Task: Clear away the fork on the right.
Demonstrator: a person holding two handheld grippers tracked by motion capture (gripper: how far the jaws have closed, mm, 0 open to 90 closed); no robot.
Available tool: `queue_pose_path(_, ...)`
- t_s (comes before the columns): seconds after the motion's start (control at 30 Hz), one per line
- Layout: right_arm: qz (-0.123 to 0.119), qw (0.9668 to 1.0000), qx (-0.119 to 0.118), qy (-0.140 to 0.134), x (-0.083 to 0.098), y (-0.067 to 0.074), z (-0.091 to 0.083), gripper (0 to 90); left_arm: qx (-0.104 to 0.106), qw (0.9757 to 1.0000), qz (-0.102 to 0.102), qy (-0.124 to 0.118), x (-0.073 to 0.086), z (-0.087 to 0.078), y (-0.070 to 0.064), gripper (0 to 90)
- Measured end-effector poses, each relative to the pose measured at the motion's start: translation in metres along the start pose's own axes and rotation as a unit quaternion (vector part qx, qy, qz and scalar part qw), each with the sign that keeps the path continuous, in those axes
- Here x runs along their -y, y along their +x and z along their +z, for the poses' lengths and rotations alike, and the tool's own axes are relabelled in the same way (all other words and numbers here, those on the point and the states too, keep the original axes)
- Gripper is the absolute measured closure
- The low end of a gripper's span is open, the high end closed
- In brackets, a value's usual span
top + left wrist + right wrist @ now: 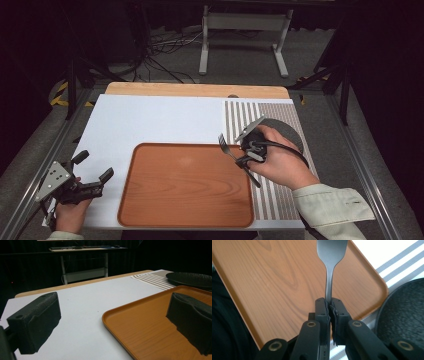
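A dark metal fork (228, 148) is clamped by its handle in my right gripper (243, 159), above the right edge of the wooden tray (150, 200), tines pointing up and left. In the right gripper view the fork (329, 262) rises from between the shut jaws over the tray (274, 277), with the dark plate (404, 315) at the right. My left gripper (95, 167) rests open near the table's front left corner, nothing between its jaws. The left gripper view looks along the white mat (82, 305) with the tray (150, 327) at the right.
A round dark plate (289, 134) sits on a striped placemat (280, 195) at the right, partly behind my right hand. The white mat (150, 120) covers the table's left and middle. Metal rails run along both table sides; a white stand (245, 30) is on the floor beyond.
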State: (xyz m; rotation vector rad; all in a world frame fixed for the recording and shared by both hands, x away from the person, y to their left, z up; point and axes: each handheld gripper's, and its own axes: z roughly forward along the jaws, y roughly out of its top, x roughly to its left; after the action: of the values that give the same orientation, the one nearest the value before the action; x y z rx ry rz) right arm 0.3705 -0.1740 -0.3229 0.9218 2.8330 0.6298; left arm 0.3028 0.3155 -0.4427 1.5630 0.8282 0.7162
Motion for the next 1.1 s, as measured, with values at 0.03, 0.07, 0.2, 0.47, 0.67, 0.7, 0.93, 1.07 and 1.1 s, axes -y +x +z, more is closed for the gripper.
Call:
queue_pose_path(0.03,0.01,0.9999,-0.003,-0.001,-0.002,0.001,0.002,85.4,0.0,1.0,0.001,0.0,0.0,0.0,0.0,0.2)
queue_pose_path(0.07,0.017,0.9998,-0.006,-0.002,-0.003,0.002,0.003,85.4,-0.001,1.0,0.001,-0.001,0.0,0.0,0.0,0.2)
queue_pose_path(0.2,0.038,0.9992,-0.012,0.001,-0.01,0.005,0.01,85.4,-0.001,1.0,0.001,0.0,0.0,0.0,0.0,0.2)
queue_pose_path(0.47,0.07,0.9974,-0.015,0.01,-0.018,0.01,0.02,85.4,-0.001,1.0,0.002,-0.001,0.0,0.0,0.0,0.2)
queue_pose_path(0.67,0.105,0.994,-0.02,0.024,-0.022,0.012,0.029,85.3,-0.002,1.0,0.002,-0.001,0.0,-0.001,0.0,0.2)
queue_pose_path(0.7,0.108,0.9937,-0.018,0.025,-0.022,0.012,0.03,85.3,-0.002,1.0,0.002,-0.001,0.0,-0.001,0.0,0.2)
queue_pose_path(0.93,0.134,0.9901,-0.017,0.039,-0.025,0.014,0.038,85.3,-0.002,1.0,0.002,-0.001,0.0,-0.001,0.001,0.2)
queue_pose_path(1.07,0.15,0.9871,-0.006,0.055,-0.026,0.015,0.046,85.2,-0.002,1.0,0.002,-0.002,0.0,-0.001,0.0,0.2)
queue_pose_path(1.1,0.154,0.986,-0.006,0.062,-0.026,0.015,0.05,85.2,-0.002,1.0,0.002,-0.001,0.0,-0.001,0.0,0.2)
